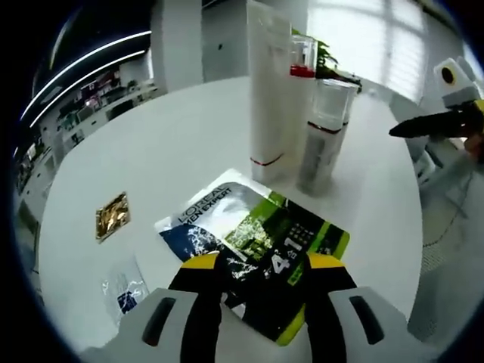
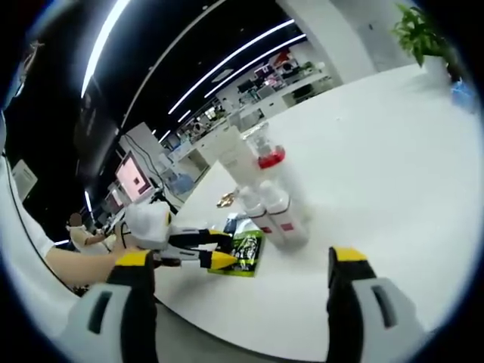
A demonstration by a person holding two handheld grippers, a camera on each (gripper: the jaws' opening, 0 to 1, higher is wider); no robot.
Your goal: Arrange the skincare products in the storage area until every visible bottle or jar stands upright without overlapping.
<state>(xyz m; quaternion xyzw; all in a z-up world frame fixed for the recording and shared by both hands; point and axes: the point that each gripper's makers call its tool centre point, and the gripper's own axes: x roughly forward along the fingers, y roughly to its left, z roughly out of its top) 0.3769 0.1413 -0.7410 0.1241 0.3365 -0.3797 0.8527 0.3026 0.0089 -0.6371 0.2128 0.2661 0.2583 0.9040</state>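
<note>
A flat black, green and white sachet point(image 1: 261, 238) lies on the white table point(image 1: 166, 144). My left gripper point(image 1: 263, 266) is open, its yellow-tipped jaws standing either side of the sachet's near end. Beyond it a tall white tube point(image 1: 268, 91) stands upright, with a clear-capped bottle with a red band point(image 1: 302, 57) behind and a silver bottle with a clear cap point(image 1: 324, 140) beside it. In the right gripper view the same bottles point(image 2: 278, 212) and tube point(image 2: 234, 162) stand together, with the sachet point(image 2: 246, 253) and the left gripper point(image 2: 215, 249) at their left. My right gripper point(image 2: 242, 261) is open and holds nothing; its dark finger point(image 1: 423, 126) enters from the right.
A small gold sachet point(image 1: 112, 215) and a small blue-and-white sachet point(image 1: 125, 291) lie to the left of the big one. A potted plant point(image 1: 325, 53) stands at the table's far side. The table's rounded edge point(image 2: 249, 333) runs close under the right gripper.
</note>
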